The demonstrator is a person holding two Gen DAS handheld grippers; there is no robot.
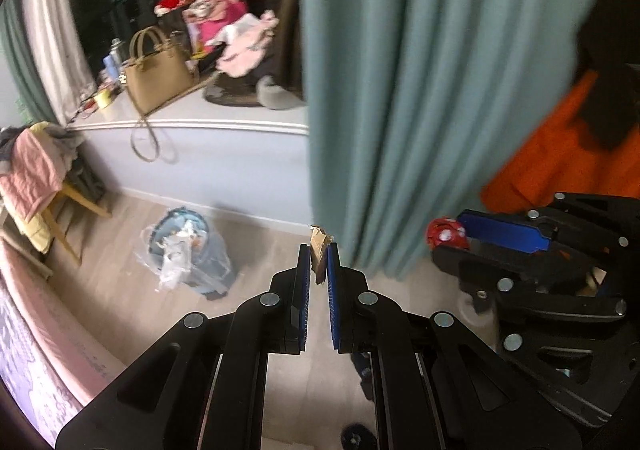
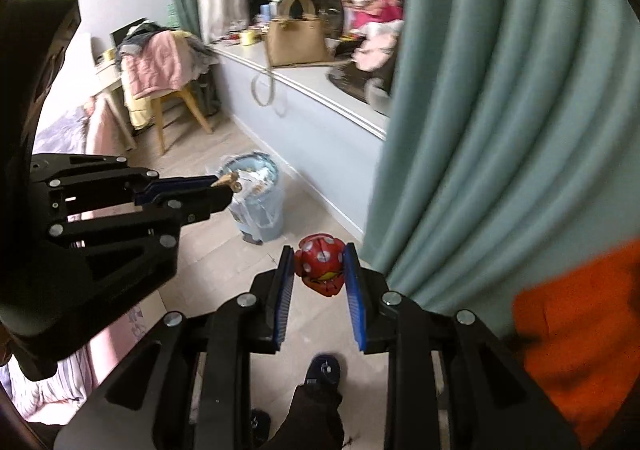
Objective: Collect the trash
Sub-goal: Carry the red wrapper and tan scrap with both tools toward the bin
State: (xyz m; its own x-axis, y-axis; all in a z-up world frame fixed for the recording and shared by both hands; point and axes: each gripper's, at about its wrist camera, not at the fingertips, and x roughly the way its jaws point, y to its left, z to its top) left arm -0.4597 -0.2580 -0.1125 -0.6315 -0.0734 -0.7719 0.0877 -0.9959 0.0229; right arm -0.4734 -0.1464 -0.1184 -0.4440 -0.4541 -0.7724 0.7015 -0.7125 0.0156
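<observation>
The left gripper (image 1: 319,254) is closed on a scrap of brown paper (image 1: 320,246), which sticks up from between its blue pads. Beside it the right gripper (image 2: 319,264) is clamped on a crumpled red wrapper with white dots (image 2: 322,264), pinched near the fingertips. Both point down and forward over a pale wood floor (image 2: 224,250).

Ahead on that floor stands a round bin lined with a clear plastic bag (image 2: 258,197), already holding what looks like white paper or packaging, though blur makes the contents hard to tell. The bin sits near the base of a white window ledge (image 2: 320,89).

On the ledge rest a tan handbag (image 2: 298,35), its strap hanging over the edge, and a heap of pink clothes (image 2: 376,33). A teal curtain (image 2: 500,109) hangs close on the right. Further left a wooden chair (image 2: 176,105) is draped with a pink garment, and a pink bed edge (image 1: 52,330) runs along the near left.
</observation>
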